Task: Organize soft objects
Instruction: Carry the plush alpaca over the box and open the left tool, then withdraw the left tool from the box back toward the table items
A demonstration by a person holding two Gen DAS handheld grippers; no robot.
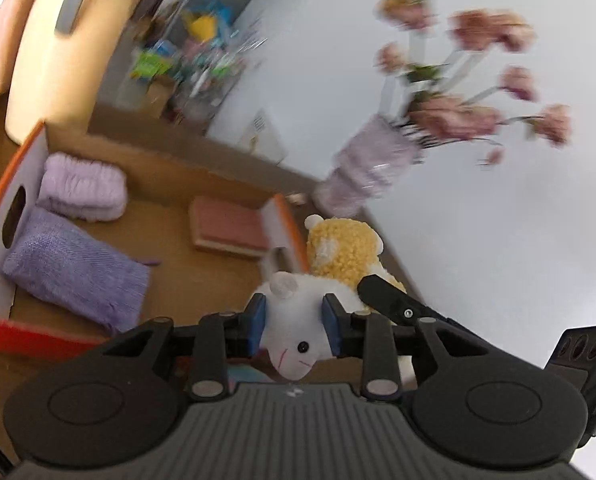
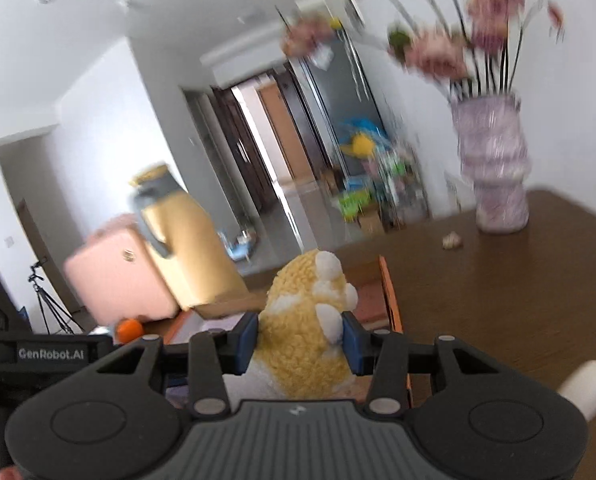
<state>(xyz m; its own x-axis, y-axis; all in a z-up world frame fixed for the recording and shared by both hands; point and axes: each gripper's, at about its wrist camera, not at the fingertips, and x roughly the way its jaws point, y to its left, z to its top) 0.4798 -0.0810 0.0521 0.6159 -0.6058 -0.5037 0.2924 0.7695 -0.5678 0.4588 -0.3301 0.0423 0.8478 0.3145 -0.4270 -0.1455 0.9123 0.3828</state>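
Note:
My left gripper [image 1: 296,330] is shut on the white head of a plush toy [image 1: 294,320], held above the table beside a cardboard box [image 1: 26,148]. The yellow fleecy part of the plush [image 1: 344,252] lies just beyond. My right gripper [image 2: 300,342] is shut on that yellow fleecy plush [image 2: 302,332]; its black finger also shows in the left wrist view [image 1: 390,298]. Inside the box lie a folded lilac cloth [image 1: 84,186], a purple towel [image 1: 78,270] and a pink folded item [image 1: 230,230].
A lilac vase [image 2: 494,168] with pink flowers [image 2: 438,52] stands on the brown table [image 2: 498,288]. A yellow jug [image 2: 182,236] and a pink case [image 2: 118,280] stand behind the box. An orange ball [image 2: 129,330] and a small pale scrap [image 2: 452,240] lie nearby.

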